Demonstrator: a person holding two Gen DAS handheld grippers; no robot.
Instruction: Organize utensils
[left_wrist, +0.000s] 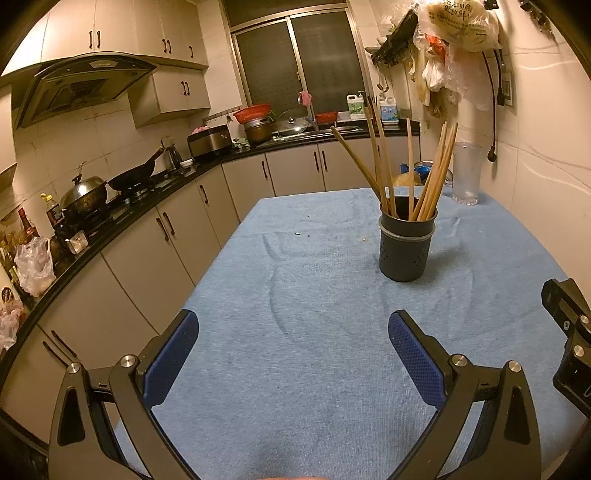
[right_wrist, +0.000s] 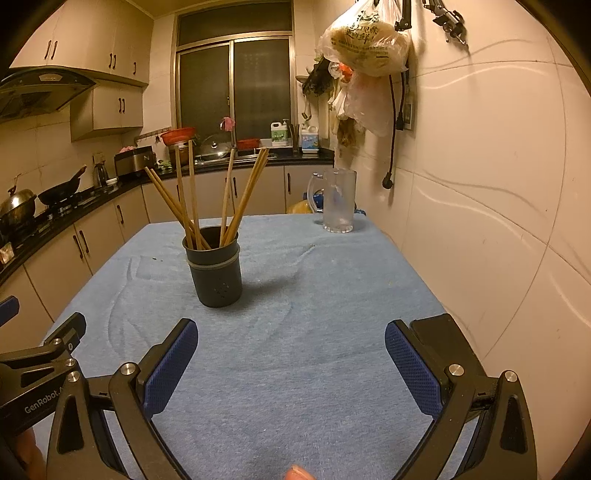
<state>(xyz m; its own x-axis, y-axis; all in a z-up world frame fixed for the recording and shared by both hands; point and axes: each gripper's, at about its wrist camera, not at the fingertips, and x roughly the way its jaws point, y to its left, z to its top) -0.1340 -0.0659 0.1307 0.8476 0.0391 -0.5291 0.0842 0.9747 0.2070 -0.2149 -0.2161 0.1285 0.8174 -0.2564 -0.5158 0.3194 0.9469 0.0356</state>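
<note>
1. desk (left_wrist: 295, 369): covered edge to edge by a light blue towel-like cloth (right_wrist: 314, 332), creased in shallow curves, with a few dark crumbs near its far left part.
2. utensil holder (left_wrist: 406, 251): dark perforated cup with a grey band, upright on the cloth toward the far middle of the desk, apart from both tongs.
3. chopsticks (left_wrist: 432, 173): wooden, standing in the holder, fanned outward in several directions.
4. glass mug (right_wrist: 339, 201): clear, handled, upright at the far right corner of the desk beside the wall.
5. left tongs (left_wrist: 293, 350): released, blue pads spread wide, nothing between them, above the near cloth.
6. right tongs (right_wrist: 291, 354): released, pads spread wide, holding nothing, alongside the left pair.
7. room: cream cabinets, black kitchen counter (left_wrist: 155, 199) with wok and lidded pot, range hood (left_wrist: 81, 88), dark window (right_wrist: 236, 85), plastic bags (right_wrist: 365, 48) hanging on the tiled right wall.
</note>
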